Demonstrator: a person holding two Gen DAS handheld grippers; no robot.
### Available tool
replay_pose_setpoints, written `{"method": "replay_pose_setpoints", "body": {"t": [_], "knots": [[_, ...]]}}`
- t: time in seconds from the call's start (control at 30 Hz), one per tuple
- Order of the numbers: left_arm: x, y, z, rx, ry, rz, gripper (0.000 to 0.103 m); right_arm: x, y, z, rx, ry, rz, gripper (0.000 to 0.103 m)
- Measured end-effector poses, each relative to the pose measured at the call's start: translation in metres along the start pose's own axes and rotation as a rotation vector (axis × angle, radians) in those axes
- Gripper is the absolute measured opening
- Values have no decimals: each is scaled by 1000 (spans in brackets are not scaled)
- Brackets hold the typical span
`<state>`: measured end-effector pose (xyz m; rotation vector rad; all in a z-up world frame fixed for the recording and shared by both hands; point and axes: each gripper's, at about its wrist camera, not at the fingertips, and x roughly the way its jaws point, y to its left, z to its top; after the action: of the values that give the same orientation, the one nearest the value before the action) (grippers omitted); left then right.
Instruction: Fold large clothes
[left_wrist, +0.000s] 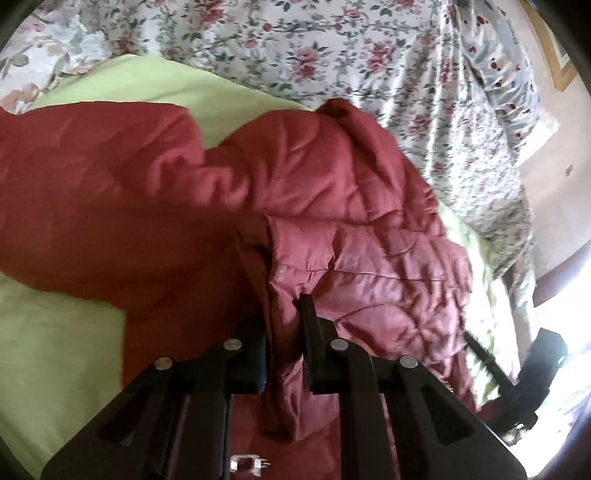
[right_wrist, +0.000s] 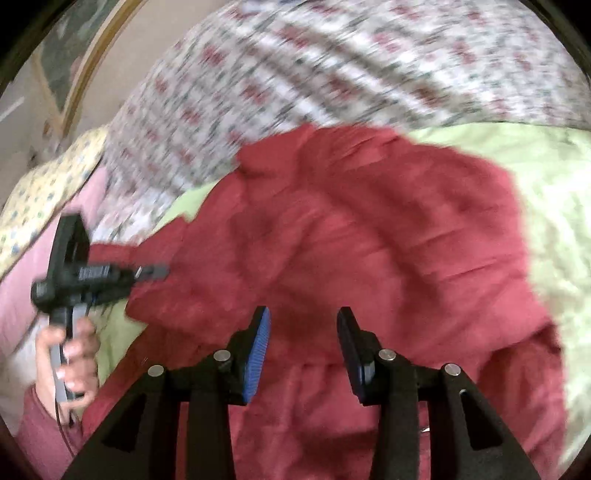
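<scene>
The red quilted jacket lay rumpled across the middle of the left wrist frame, spread over a light green sheet that showed at lower left and upper centre, and beyond that ran the floral bedspread along the top. The left gripper was clamped on a fold of the jacket at lower centre, its black fingers pinching a lighter, pinker flap of the padding that bunched up between them. At the far right edge of that frame the right gripper showed small and dark against bright light. Over in the right wrist view, badly smeared by blur, the right gripper hung at lower centre with its fingers spread wide, blue ribbed pad facing in, nothing between them, the jacket filling the frame behind. At the left edge the left gripper reached in to the jacket's edge, held by the person's left hand.
</scene>
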<state>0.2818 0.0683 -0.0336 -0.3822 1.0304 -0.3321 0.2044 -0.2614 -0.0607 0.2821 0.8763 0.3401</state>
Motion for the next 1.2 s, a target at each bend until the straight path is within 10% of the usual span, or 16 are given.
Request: {"method": "replay_pose_setpoints", "body": {"t": [0.43, 0.7, 0.9, 1.2], "knots": [[-16, -9, -12, 144, -111, 286, 29, 50, -51, 8, 13, 83, -165, 39], [-40, -41, -25, 209, -149, 111, 29, 58, -49, 3, -8, 79, -177, 48], [22, -39, -34, 234, -15, 237, 29, 61, -45, 2, -36, 78, -185, 53], [31, -23, -38, 197, -7, 203, 29, 61, -40, 1, -58, 76, -210, 53]]}}
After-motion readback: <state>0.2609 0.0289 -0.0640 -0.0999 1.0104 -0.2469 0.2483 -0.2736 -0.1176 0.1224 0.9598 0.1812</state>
